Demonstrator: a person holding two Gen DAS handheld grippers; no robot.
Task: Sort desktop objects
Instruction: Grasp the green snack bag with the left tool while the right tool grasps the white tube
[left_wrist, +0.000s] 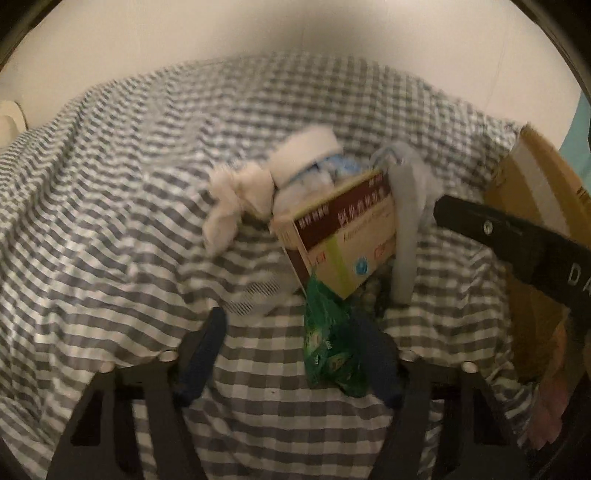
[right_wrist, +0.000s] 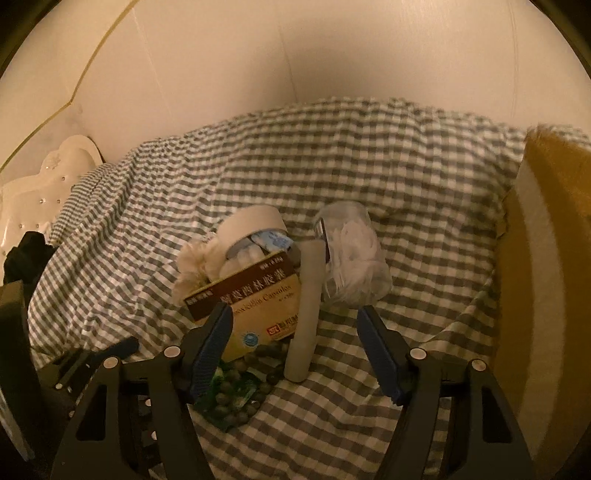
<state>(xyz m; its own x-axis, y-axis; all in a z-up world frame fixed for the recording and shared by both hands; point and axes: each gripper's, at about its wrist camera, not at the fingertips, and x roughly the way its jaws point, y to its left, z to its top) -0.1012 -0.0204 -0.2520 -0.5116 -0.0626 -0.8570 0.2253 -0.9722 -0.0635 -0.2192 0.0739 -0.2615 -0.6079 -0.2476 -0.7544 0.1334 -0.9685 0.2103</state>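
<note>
Grey-and-white checked cloth, maroon-and-tan box, green packet.

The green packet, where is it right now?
The green packet lies on the checked cloth at the front of the pile, just below the medicine box, between the left hand-held gripper fingers.

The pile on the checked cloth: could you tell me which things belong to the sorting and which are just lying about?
For sorting:
medicine box
green packet
grey stick
clear jar
white-lidded tub
crumpled tissue

Lying about:
checked cloth
cardboard box
white ornate object
</note>
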